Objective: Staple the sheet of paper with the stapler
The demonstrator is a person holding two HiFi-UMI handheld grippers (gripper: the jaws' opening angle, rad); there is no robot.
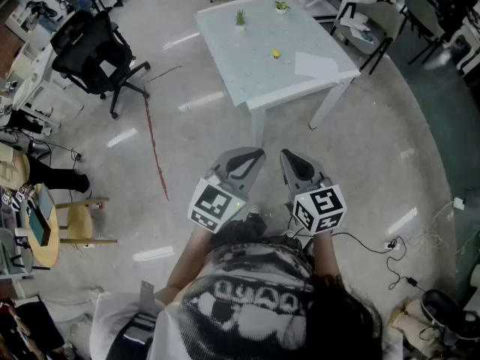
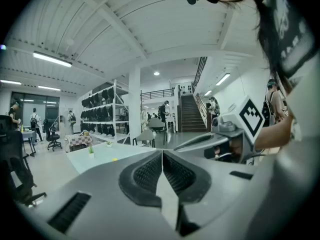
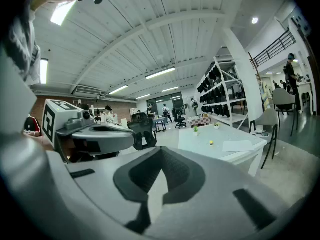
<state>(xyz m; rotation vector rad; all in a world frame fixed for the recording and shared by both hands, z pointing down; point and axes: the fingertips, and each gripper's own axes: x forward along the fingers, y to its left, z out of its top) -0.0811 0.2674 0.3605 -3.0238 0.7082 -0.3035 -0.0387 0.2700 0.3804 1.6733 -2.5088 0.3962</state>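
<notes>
While the person stands back on the open floor, both tools are held out low in front, well apart from the white table (image 1: 255, 77). The left gripper (image 2: 162, 170) has its jaws pressed together with nothing between them, and the right gripper (image 3: 159, 170) is the same, closed and empty. The sheet of paper (image 1: 316, 65) lies flat near the table's right edge, with a small yellow thing (image 1: 275, 53) near it. Whether that's the stapler, I can't tell. Two little potted plants (image 1: 241, 18) sit at the far side.
</notes>
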